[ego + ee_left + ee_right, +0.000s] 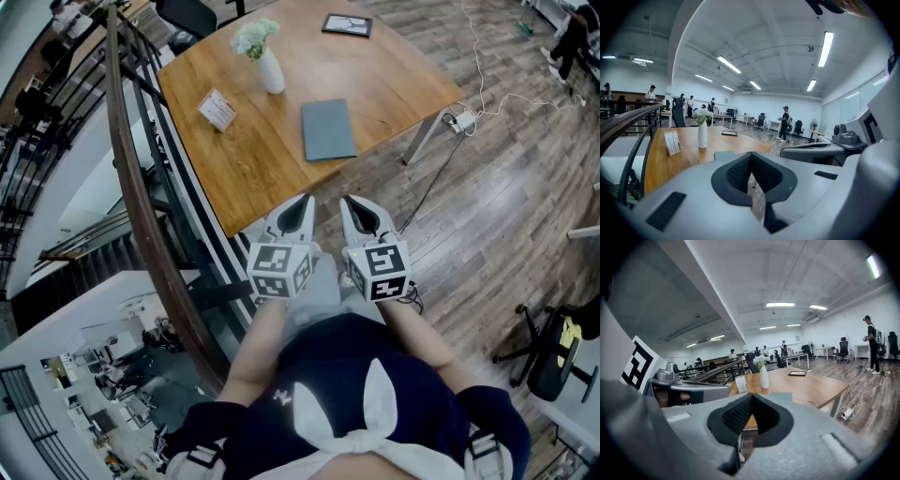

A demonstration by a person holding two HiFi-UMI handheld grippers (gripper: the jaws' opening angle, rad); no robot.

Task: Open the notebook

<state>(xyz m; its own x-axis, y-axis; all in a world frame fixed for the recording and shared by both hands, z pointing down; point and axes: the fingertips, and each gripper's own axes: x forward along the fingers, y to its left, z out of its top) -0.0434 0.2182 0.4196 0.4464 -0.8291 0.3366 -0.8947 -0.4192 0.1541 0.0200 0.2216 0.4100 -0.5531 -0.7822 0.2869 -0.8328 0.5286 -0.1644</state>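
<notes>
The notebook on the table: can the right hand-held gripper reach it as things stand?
Probably yes. The right hand-held gripper, jaws shut, hangs just short of the table edge, and only bare wood lies between that edge and the closed notebook.

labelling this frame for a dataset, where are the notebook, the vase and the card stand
notebook (328, 130), head view, middle of its closed cover
vase (271, 73), head view, white body
card stand (217, 110), head view, printed face
</notes>
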